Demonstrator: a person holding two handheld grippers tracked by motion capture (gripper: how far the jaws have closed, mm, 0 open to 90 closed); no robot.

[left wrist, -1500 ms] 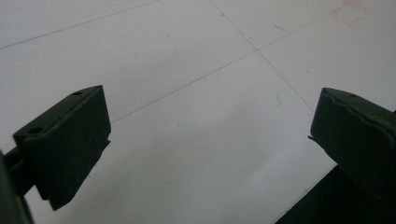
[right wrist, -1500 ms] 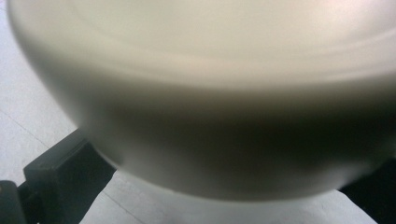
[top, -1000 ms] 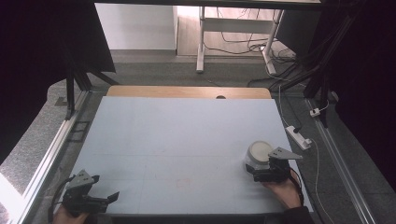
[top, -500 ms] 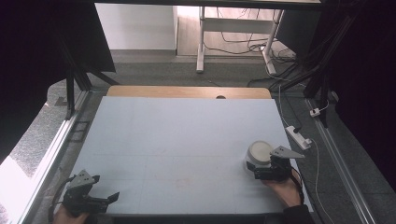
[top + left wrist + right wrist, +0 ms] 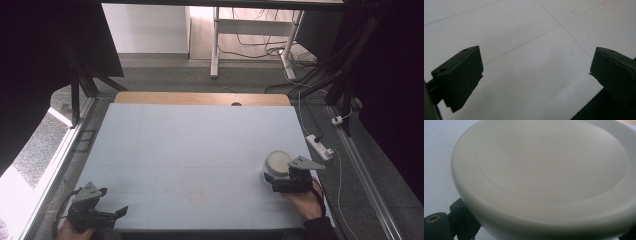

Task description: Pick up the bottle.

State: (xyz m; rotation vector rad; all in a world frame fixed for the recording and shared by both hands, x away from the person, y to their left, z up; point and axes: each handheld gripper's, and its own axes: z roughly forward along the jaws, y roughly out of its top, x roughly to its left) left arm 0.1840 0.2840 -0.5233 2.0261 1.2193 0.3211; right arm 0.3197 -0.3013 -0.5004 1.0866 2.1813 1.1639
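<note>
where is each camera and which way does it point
High view: above the person's side, looking forward and down on the table; shows both hands, the left tool and right tool.
Left gripper view: rides the left tool, facing bare table past its spread jaws.
Right gripper view: rides the right tool, close against the white lid.
High and right gripper views share the white lid.

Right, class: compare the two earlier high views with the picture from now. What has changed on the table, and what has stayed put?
Very little. The right gripper and the white round container at its jaws have edged slightly toward the table's right side. Nothing was taken hold of or let go. The left gripper stays at the near left corner with its jaws apart over the bare pale blue table.
</note>
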